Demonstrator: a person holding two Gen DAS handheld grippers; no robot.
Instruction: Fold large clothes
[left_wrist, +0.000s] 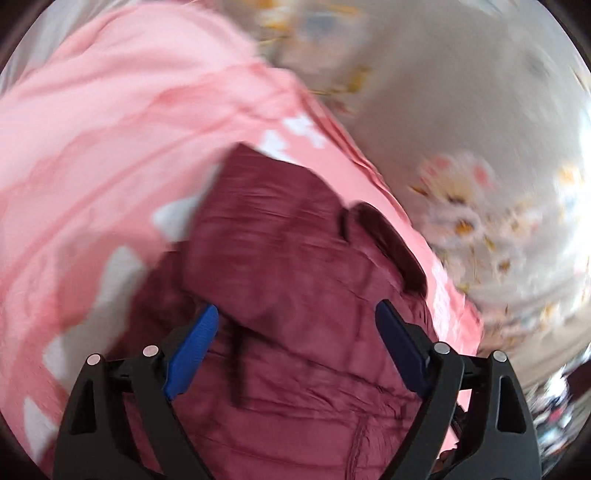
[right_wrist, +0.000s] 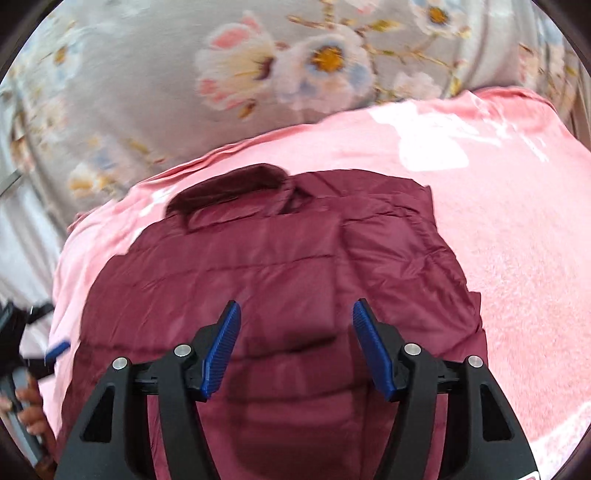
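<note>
A maroon quilted jacket (right_wrist: 280, 266) lies spread on a pink blanket (right_wrist: 517, 258) with white patches, and the blanket lies on a grey sheet printed with flowers (right_wrist: 155, 96). In the right wrist view the jacket's dark collar (right_wrist: 229, 188) sits at its far edge, close to the blanket's far border, and a sleeve or side panel is folded across the right part of the body, its edge running down toward the near right.

The right claw (right_wrist: 296, 325) hangs over the middle of the jacket with its 2 blue pads (right_wrist: 221, 354) standing well apart; nothing is between them and they press on no cloth. Its shadow falls on the quilting just below.

The left claw (left_wrist: 296, 328) also stands wide, its blue pads (left_wrist: 192, 354) on either side of a folded flap of the jacket without pinching it. This view is smeared by motion blur, so whether the tips touch the fabric cannot be told. The collar (left_wrist: 388, 243) shows dark toward the right, and the pink blanket fills the left side.

At the left edge of the right wrist view, a person's hand (right_wrist: 31, 410) grips the handle of the other tool, beside the blanket's edge.
</note>
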